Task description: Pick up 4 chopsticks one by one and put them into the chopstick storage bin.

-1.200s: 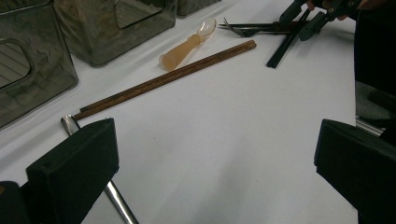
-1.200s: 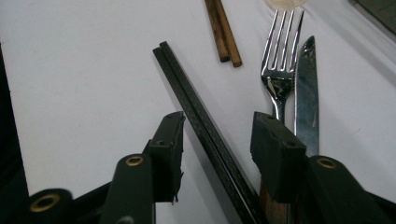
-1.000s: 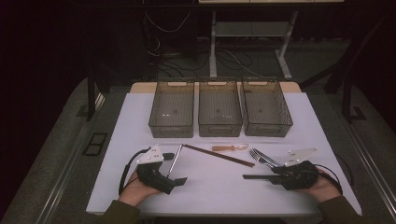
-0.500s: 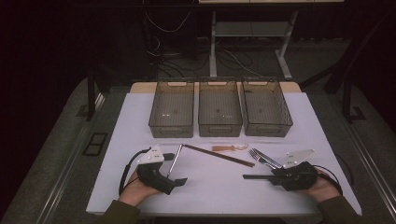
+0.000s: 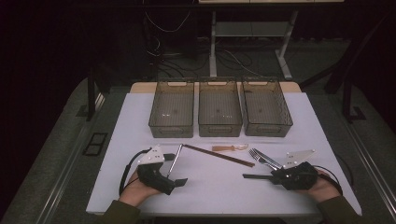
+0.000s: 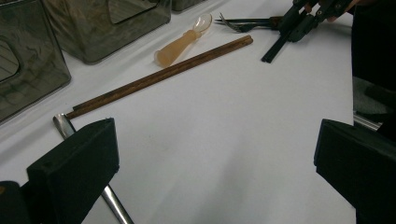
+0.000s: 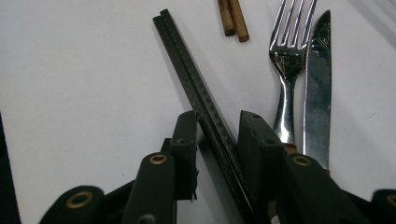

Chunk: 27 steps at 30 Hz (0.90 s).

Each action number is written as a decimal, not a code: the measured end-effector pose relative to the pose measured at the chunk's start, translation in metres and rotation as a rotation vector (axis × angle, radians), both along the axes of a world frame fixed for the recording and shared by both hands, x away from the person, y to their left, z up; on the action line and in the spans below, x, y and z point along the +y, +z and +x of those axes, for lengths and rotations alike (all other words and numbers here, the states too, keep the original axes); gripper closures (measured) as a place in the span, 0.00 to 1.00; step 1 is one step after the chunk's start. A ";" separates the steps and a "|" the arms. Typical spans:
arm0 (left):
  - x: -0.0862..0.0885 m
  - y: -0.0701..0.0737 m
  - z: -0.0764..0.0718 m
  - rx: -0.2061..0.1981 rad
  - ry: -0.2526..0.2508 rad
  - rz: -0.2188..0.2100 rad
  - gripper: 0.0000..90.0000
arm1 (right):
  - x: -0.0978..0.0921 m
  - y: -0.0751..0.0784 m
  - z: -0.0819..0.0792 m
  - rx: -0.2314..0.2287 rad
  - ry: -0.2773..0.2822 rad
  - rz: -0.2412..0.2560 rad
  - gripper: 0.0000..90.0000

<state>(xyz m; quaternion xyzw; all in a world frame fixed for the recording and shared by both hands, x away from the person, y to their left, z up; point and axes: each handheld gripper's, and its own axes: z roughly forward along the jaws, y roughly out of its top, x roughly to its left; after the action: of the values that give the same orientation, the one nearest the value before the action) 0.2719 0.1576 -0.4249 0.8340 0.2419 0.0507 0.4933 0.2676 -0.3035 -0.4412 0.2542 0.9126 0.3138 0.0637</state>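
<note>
Gripping a pair of black chopsticks (image 7: 201, 88), our right gripper (image 7: 217, 140) sits at the lower right of the high view, jaws narrow around the sticks, which run toward frame centre. Beside them lie a fork (image 7: 287, 56) and knife (image 7: 318, 84). Our left gripper (image 6: 215, 168), lower left, stands with jaws wide above bare table (image 6: 224, 140), near wooden chopsticks (image 6: 159, 77).

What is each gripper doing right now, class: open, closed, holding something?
Left gripper: jaws wide open, holding nothing, above the white table.
Right gripper: jaws closed on the black chopsticks, beside the fork.
</note>
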 end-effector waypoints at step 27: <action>0.000 0.001 0.000 -0.001 -0.008 -0.003 0.00 | 0.003 0.001 -0.002 0.031 0.032 0.005 0.95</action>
<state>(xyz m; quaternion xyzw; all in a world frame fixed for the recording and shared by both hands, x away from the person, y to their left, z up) 0.2718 0.1579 -0.4242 0.8343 0.2382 0.0489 0.4947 0.2654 -0.3004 -0.4403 0.2444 0.9167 0.3131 0.0440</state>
